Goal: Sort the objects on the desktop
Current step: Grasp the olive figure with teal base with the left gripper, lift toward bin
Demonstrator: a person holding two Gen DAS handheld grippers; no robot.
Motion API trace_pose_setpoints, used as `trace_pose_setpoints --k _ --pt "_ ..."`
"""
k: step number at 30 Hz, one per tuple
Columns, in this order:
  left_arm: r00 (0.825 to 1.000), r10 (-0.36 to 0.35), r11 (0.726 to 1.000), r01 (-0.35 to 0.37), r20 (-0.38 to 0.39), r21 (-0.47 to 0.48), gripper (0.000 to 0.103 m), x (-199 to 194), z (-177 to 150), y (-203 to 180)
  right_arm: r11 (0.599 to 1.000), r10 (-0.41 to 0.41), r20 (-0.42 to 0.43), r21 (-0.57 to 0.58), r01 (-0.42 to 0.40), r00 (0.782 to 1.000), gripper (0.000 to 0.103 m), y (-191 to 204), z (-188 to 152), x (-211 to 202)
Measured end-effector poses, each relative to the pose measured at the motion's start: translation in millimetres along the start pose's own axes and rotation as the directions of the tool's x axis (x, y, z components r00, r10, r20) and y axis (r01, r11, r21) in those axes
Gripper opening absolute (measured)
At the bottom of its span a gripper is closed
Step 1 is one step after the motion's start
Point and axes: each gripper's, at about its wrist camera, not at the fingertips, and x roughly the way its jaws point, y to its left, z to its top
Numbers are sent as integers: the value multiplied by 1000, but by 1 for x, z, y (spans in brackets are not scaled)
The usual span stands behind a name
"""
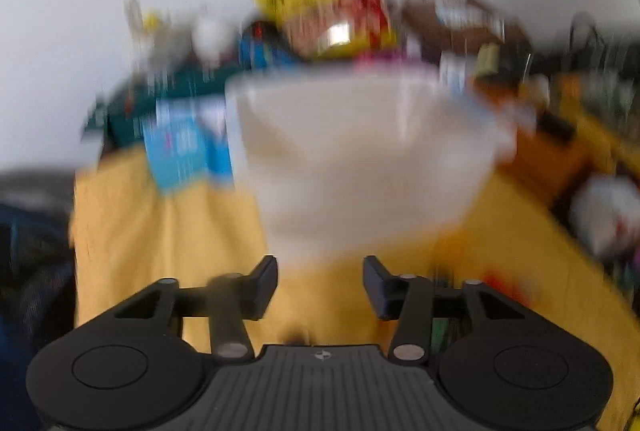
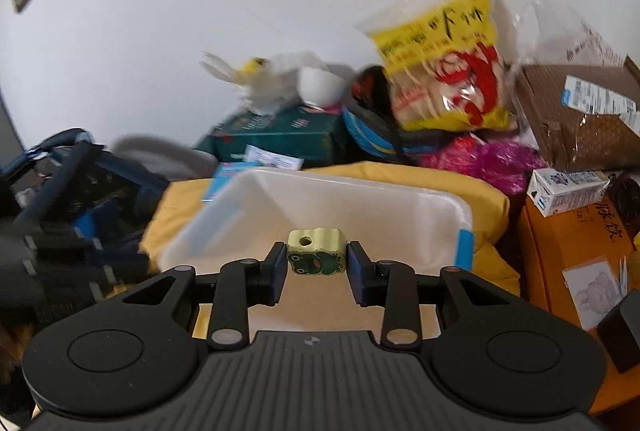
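Observation:
My right gripper point(image 2: 317, 259) is shut on a small pale green block point(image 2: 316, 239) with a frog picture on its front and a hole in its top. It holds the block just above the near edge of a white plastic bin point(image 2: 360, 191) that rests on a yellow cloth point(image 2: 488, 203). The left wrist view is badly blurred. There my left gripper point(image 1: 320, 273) is open with nothing between its fingers. The white bin point(image 1: 360, 151) sits just beyond its fingertips, and I cannot make out what the bin holds.
Clutter lines the wall behind the bin: a yellow and red snack bag point(image 2: 444, 67), a dark green box point(image 2: 280, 139), a white bowl point(image 2: 320, 83), pink tinsel point(image 2: 492, 159) and a brown carton point(image 2: 580, 111). An orange box point(image 2: 572, 251) stands to the right. A dark blue bag point(image 2: 72, 187) lies to the left.

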Motion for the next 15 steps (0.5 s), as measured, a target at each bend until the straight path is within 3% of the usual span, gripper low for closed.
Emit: trace_pose_setpoints --k 1,4,6,7,8,11,15 --pt "999 -12 1000 12 -51 -12 52 10 -14 -3 1000 12 7 2 -12 1000 36 3 -6 -8" --pt "996 -25 1000 26 -84 7 52 29 -38 -12 999 41 -2 20 -41 999 36 9 -24 -21" --pt "996 -12 1000 14 -88 26 41 39 -42 -14 998 52 -24 30 -51 998 36 13 -37 -24" --pt "995 -9 1000 10 -102 10 31 45 -43 -12 998 53 -34 27 -53 998 36 15 -42 -24" --pt "993 -9 1000 8 -118 -11 29 50 -43 -9 999 50 -44 20 -49 998 36 17 -47 -24" --pt "989 -47 999 46 -142 -12 29 57 -46 -8 998 54 -75 21 -53 996 36 20 -57 -23" --pt "989 -40 998 46 -140 42 29 57 -49 -16 999 48 -81 27 -46 996 36 19 -66 -27"
